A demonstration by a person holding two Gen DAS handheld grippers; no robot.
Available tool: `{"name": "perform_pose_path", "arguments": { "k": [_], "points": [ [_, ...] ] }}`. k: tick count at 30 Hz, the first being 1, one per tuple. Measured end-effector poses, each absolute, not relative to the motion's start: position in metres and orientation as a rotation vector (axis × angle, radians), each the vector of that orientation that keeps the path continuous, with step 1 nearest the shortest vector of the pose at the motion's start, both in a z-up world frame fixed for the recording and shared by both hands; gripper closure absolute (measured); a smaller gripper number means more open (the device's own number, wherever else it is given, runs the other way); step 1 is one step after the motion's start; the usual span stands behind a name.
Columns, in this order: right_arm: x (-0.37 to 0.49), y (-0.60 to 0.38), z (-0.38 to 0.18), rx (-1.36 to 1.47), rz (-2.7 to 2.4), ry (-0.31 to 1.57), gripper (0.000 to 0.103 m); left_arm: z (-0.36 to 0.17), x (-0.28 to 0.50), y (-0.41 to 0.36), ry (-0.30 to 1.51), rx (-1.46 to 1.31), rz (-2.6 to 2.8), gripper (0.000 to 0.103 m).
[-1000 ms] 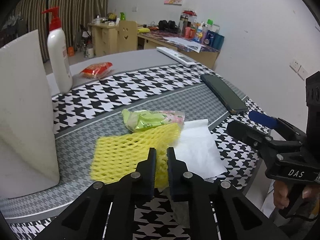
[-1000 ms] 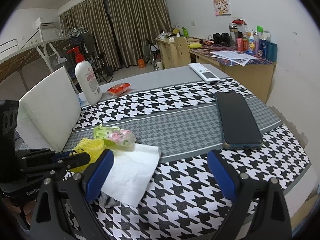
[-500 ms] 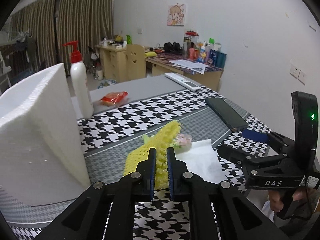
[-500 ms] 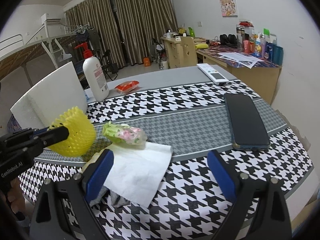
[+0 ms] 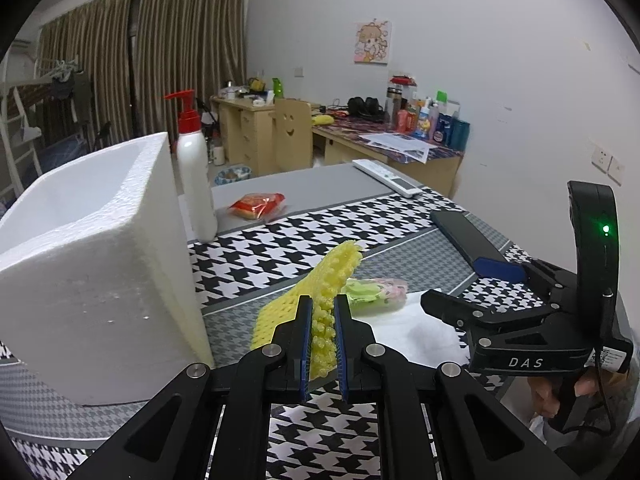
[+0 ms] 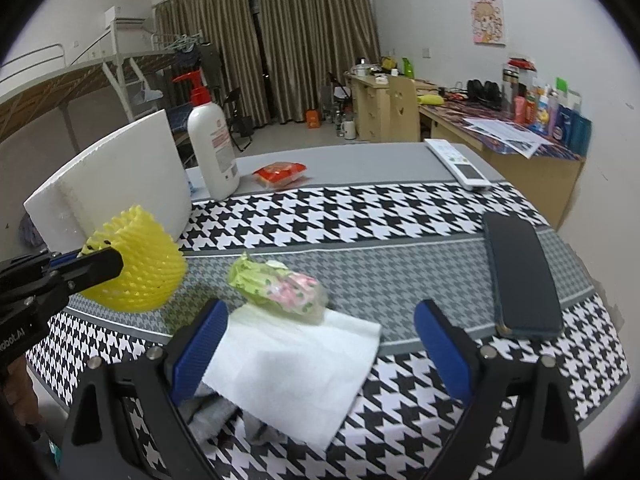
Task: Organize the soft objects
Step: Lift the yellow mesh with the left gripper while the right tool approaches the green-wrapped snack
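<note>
My left gripper (image 5: 321, 304) is shut on a yellow foam net (image 5: 320, 300), held off the table beside a white foam box (image 5: 96, 264). The right wrist view shows the foam net (image 6: 138, 260) curled into a tube at the left gripper's tip (image 6: 114, 260). A crumpled green and pink bag (image 6: 280, 286) lies on the table, touching the far edge of a white tissue (image 6: 292, 368). My right gripper (image 6: 320, 344) stands open low over the tissue with nothing between its pads. Grey cloth (image 6: 212, 416) pokes out under the tissue's near corner.
The houndstooth tablecloth (image 6: 360, 216) covers the table. On it stand a white pump bottle (image 6: 212, 148), a red snack packet (image 6: 280, 172), a white remote (image 6: 456, 164) and a dark phone (image 6: 520, 276) near the right edge. A person's hand (image 5: 544, 396) holds the right gripper's grip.
The left gripper has lifted the yellow net off the table and carried it left toward the foam box. The right gripper has shifted a little over the tissue and stays open.
</note>
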State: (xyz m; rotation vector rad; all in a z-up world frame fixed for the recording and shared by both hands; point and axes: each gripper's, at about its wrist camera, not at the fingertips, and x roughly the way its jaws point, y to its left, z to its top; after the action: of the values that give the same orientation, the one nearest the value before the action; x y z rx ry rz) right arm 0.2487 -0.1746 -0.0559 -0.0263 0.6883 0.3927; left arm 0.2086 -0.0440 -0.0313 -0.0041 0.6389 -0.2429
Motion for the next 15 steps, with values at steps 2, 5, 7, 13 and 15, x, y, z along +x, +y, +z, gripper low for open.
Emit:
{"name": "perform_pose_path", "arguments": {
  "k": [2,5,7,13,15],
  "points": [
    [0.252,-0.171,-0.057,-0.029,0.408,0.695,0.006,-0.032,0.209,-0.042,0.639,-0.007,-0.238,0.092],
    [0.258,-0.164,-0.058,-0.035,0.432,0.706,0.006,-0.034,0.21,-0.041,0.645,-0.012,-0.235,0.092],
    [0.261,-0.158,-0.059,-0.048,0.442,0.708,0.006,-0.034,0.21,-0.04,0.647,-0.014,-0.233,0.092],
    [0.271,-0.146,-0.063,-0.075,0.464,0.723,0.006,-0.036,0.211,-0.037,0.653,-0.021,-0.235,0.092],
    [0.273,-0.142,-0.065,-0.086,0.472,0.729,0.006,-0.036,0.212,-0.034,0.653,-0.027,-0.232,0.092]
  ]
}}
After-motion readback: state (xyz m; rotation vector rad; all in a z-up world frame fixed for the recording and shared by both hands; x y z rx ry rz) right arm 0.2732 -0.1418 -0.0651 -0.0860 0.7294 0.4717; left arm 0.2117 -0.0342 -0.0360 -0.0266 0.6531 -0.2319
